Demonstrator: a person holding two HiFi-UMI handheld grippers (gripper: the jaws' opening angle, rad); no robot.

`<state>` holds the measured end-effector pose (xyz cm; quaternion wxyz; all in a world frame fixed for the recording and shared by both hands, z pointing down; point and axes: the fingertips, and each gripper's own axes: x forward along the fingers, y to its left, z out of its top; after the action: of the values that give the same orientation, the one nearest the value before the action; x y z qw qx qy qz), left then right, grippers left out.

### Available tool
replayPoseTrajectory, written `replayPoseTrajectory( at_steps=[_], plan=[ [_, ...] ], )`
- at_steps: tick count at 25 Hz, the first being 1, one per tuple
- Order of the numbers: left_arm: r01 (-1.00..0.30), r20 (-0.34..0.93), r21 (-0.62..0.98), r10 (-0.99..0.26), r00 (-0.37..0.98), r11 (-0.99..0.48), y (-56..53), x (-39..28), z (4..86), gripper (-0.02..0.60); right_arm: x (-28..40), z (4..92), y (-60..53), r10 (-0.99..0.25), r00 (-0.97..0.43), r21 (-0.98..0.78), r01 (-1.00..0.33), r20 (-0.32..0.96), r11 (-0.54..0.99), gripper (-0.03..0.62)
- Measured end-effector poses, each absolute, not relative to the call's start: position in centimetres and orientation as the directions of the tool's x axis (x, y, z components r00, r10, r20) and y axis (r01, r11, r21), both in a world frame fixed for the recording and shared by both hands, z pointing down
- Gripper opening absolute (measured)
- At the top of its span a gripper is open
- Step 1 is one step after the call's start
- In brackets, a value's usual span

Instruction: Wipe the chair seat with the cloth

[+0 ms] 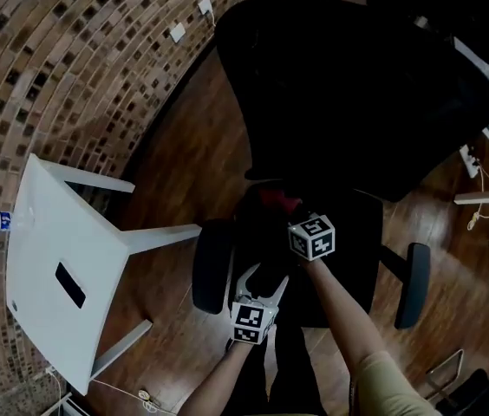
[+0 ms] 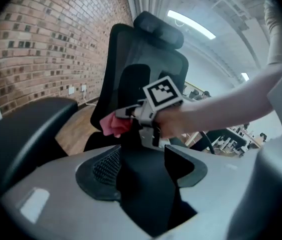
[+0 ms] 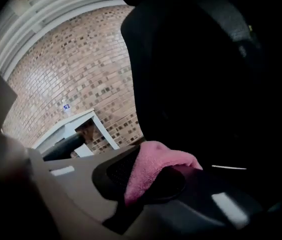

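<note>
Cloth [image 3: 156, 163] is pinched in our right tongs [image 3: 151, 184] at the back of the dark seat [image 1: 355, 258], and our left tongs [image 2: 143, 171] are spread wide with nothing in them, nearer the front.

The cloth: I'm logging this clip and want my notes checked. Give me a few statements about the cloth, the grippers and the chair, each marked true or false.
1. The right gripper is clamped on the pink cloth. True.
2. The left gripper also grips the cloth. False: its jaws stand apart with nothing between them, over the chair's seat.
3. The chair is black. True.
4. The white table stands on the person's right. False: in the head view it stands on the left, by the brick wall.
</note>
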<state>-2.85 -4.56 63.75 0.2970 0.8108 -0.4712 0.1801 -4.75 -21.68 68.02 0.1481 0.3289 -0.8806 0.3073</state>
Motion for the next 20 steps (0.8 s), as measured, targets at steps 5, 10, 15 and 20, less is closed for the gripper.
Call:
replayPoseTrajectory(
  at_steps=[5, 10, 15, 20],
  plan=[
    [-0.869, 0.637, 0.358, -0.590, 0.495, -0.343, -2.4, -3.3, 68.6, 0.264, -8.0, 76.1, -23.6, -0.437, -0.662, -0.409, -0.734, 0.609, 0.542, 0.011],
    [-0.855, 0.655, 0.365, -0.550, 0.517, -0.369, -2.0, -2.4, 69.9, 0.264, 9.3, 80.8, -23.3, -0.536, -0.251, -0.128, -0.958, 0.806, 0.255, 0.011],
    [-0.838, 0.648, 0.392, -0.533, 0.544, -0.379, -2.0, -0.2, 70.2, 0.261, 29.6, 78.4, -22.3, -0.488, 0.225, 0.278, -0.960, 0.843, 0.037, 0.011],
    [-0.849, 0.668, 0.375, -0.526, 0.526, -0.373, -1.3, -0.5, 69.9, 0.261, 20.2, 78.3, -22.0, -0.494, -0.026, 0.077, -0.979, 0.869, 0.188, 0.011]
  ],
)
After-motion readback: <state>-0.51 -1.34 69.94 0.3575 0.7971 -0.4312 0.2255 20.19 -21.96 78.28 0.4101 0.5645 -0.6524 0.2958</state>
